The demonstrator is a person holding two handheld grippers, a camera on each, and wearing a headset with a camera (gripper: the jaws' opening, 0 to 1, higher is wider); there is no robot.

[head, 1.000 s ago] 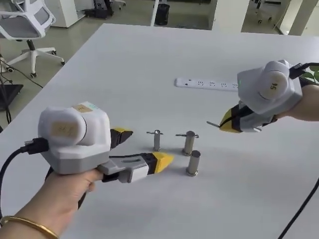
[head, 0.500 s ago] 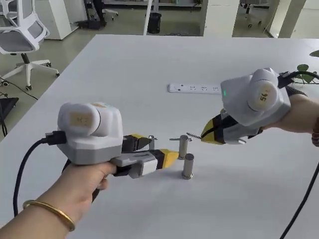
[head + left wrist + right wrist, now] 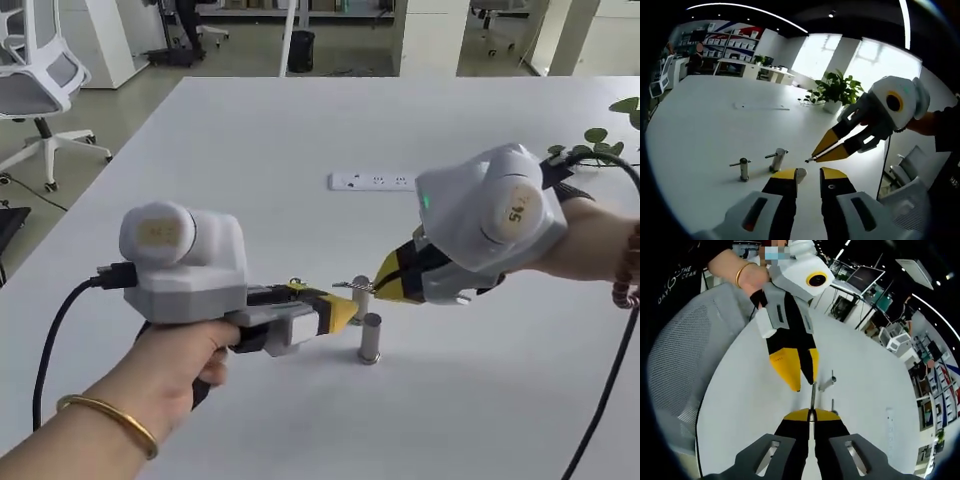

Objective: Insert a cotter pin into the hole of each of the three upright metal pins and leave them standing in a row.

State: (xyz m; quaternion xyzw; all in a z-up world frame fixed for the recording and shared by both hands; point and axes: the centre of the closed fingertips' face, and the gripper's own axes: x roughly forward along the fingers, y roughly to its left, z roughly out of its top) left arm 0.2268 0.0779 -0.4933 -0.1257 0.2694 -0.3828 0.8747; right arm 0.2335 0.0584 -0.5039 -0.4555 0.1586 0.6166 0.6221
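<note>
We note table (image 3: 300, 130) carrying all. Near pin (image 3: 370, 338) in front; second pin (image 3: 362, 290) just behind it; third pin (image 3: 744, 168) farther left. Our left gripper (image 3: 320, 300) reaches in from left, tips beside near pin. Our right gripper (image 3: 383, 290) comes from right, above near pin. Cotter pin (image 3: 350, 286) in right gripper, pointing left. Power strip (image 3: 372, 181) well behind pins. Plant (image 3: 600, 140) at far right.
</note>
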